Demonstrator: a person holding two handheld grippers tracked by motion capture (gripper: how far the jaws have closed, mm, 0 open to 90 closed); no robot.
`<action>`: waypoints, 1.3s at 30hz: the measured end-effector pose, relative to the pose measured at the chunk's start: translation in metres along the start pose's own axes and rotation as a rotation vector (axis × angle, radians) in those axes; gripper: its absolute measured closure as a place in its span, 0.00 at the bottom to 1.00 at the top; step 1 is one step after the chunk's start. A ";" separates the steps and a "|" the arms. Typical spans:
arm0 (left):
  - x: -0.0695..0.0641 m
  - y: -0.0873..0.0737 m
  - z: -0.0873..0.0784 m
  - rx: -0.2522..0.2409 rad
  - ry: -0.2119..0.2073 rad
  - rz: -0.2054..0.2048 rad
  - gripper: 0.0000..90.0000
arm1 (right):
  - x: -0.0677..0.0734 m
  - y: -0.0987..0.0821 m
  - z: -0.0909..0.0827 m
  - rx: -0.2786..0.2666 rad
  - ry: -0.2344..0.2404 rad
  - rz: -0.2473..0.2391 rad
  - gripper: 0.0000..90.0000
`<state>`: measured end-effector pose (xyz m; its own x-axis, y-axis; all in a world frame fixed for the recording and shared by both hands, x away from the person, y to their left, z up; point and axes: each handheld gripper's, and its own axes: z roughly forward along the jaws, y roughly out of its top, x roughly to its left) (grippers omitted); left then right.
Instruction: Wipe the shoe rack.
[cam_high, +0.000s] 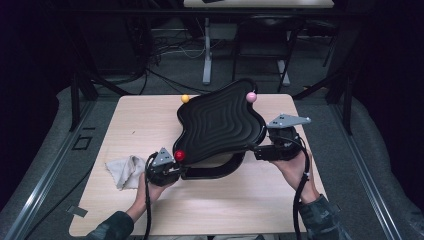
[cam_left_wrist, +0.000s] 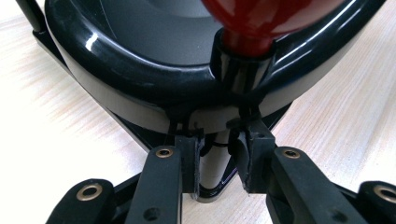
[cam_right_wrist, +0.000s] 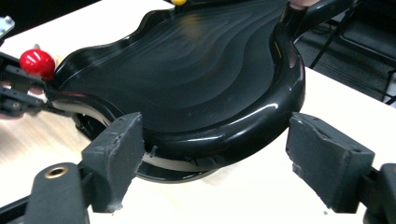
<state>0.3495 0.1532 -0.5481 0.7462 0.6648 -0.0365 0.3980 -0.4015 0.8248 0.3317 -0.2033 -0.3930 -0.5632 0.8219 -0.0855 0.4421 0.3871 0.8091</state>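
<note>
A glossy black wavy tray (cam_high: 220, 122), ridged in rippled contours and tipped with red, yellow and pink knobs, is held tilted at the surface's (cam_high: 125, 125) centre. Its near-left corner is clamped by the left hand-held gripper (cam_high: 181, 170); the right hand-held gripper (cam_high: 256, 148) stands open around the right rim. A crumpled cloth (cam_high: 125, 171) lies near the left edge; a dark room lies beyond.

Cutting off the red ball (cam_left_wrist: 261, 18) at the top edge, above the left tongs (cam_left_wrist: 219, 154); hiding whatever those pads (cam_left_wrist: 187, 158) are pinching.
</note>
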 end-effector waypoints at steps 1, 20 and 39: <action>-0.001 0.000 0.001 -0.003 0.003 0.008 0.82 | 0.000 0.000 0.001 -0.005 0.004 0.001 0.23; -0.026 0.001 0.013 -0.047 0.026 0.039 0.82 | -0.016 -0.003 0.028 -0.059 -0.088 0.062 0.36; -0.052 0.013 0.037 -0.067 0.025 0.033 0.83 | -0.018 -0.004 0.071 -0.048 -0.086 0.121 0.34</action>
<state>0.3353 0.0900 -0.5563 0.7443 0.6678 0.0048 0.3365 -0.3813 0.8610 0.3893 -0.1901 -0.4357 -0.4448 0.8950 -0.0333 0.4684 0.2642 0.8431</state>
